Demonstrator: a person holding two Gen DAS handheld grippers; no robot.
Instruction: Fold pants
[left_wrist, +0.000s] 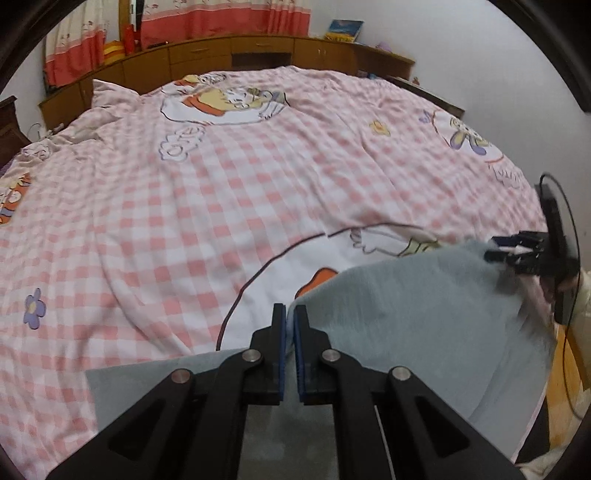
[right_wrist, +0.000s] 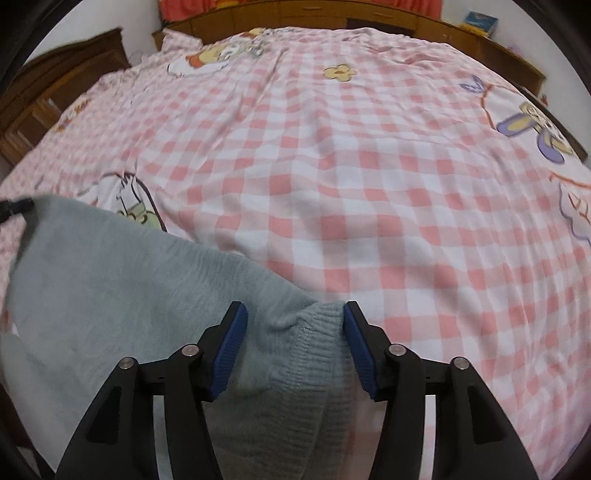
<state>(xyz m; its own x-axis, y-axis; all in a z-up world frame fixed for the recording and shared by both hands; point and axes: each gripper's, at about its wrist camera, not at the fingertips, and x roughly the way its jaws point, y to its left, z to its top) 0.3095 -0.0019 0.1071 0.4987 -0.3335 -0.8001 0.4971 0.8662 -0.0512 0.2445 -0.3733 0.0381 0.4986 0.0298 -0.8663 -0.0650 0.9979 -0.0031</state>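
Note:
Grey-blue fleece pants (left_wrist: 424, 314) lie on a pink checked bed cover (left_wrist: 221, 184). My left gripper (left_wrist: 290, 310) is shut on one edge of the pants, which show to the right of its fingers and below them. In the right wrist view the pants (right_wrist: 110, 277) slope down from that raised corner, where the left gripper (right_wrist: 11, 208) shows as a dark shape. My right gripper (right_wrist: 293, 310) is open with the ribbed band (right_wrist: 314, 362) bunched between its blue pads (right_wrist: 229, 350). In the left wrist view the right gripper (left_wrist: 495, 251) is blurred at the pants' far right corner.
The bed cover (right_wrist: 369, 184) spreads wide ahead of both grippers. Wooden cabinets (left_wrist: 258, 51) and red curtains (left_wrist: 221, 18) run behind the bed. A dark wooden headboard (right_wrist: 55, 85) stands at the left. A pale sleeve (left_wrist: 583, 295) sits behind the right gripper.

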